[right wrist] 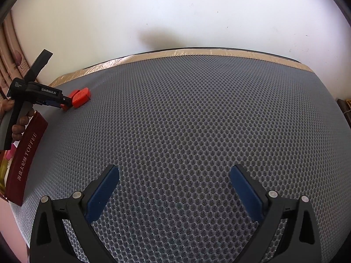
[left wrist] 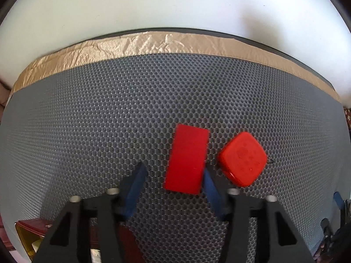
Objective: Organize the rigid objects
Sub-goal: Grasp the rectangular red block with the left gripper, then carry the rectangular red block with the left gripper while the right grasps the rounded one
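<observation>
While right gripper (right wrist: 175, 173) jaws gape empty, only the left view shows left gripper (left wrist: 173, 169) jaws released around the red block (left wrist: 186, 157).

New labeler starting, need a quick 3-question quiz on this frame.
1. Pick one: the red block lies A) between the left tongs' fingers, B) stacked on another piece, C) standing on end.
2. True or false: the right tongs hold something.
3. Fill in: in the left wrist view, the rounded red piece sits to the block's ___.
Key: 1 A; 2 false; 3 right.
</observation>
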Demonstrator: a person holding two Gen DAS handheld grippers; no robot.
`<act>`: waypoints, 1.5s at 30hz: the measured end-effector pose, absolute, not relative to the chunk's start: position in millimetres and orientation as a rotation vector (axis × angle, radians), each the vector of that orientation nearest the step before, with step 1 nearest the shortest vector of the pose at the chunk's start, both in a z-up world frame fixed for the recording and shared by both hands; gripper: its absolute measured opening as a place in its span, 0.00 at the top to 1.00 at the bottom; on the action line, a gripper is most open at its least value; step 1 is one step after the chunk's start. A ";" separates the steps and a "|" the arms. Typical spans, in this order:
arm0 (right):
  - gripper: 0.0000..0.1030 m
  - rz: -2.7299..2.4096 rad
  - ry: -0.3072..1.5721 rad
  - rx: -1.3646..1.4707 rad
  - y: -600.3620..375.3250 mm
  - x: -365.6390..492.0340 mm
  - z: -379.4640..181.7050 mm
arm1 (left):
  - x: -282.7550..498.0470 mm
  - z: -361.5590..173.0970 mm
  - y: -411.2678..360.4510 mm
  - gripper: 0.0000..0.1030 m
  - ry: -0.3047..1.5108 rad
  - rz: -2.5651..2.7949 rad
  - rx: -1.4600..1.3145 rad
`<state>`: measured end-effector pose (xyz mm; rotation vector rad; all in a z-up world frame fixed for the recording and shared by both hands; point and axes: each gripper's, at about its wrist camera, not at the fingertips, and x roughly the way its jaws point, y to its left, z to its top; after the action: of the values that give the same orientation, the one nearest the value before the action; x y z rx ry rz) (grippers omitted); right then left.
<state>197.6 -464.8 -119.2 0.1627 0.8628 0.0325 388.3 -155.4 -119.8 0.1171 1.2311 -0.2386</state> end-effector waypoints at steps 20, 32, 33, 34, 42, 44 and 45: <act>0.02 0.024 0.872 0.152 -463.7 198.4 -119.5 | 235.1 -86.5 -177.2 0.71 1.184 -0.314 -0.028; 0.01 0.091 0.855 0.123 -442.5 206.4 -108.3 | 134.8 -77.9 -171.6 0.71 1.152 -0.339 -0.017; 0.01 0.113 0.850 0.130 -435.7 211.3 -105.0 | 130.3 -78.0 -170.9 0.71 1.152 -0.340 -0.015; 0.01 0.140 0.847 0.132 -427.4 217.9 -102.2 | 123.4 -78.1 -170.4 0.71 1.158 -0.345 -0.018; 0.02 0.285 0.824 0.039 -351.1 282.4 -89.6 | 96.9 -68.0 -154.6 0.71 1.140 -0.373 -0.049; 0.02 0.301 0.821 0.012 -333.5 299.0 -88.4 | 90.4 -62.8 -150.2 0.71 1.137 -0.388 -0.059; 0.02 0.310 0.822 -0.004 -324.7 308.4 -89.6 | 82.3 -58.5 -145.7 0.71 1.134 -0.391 -0.060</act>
<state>308.4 -324.7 -89.6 -0.0038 0.8224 0.3095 82.3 -145.7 -58.5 -0.0600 1.1335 -0.3907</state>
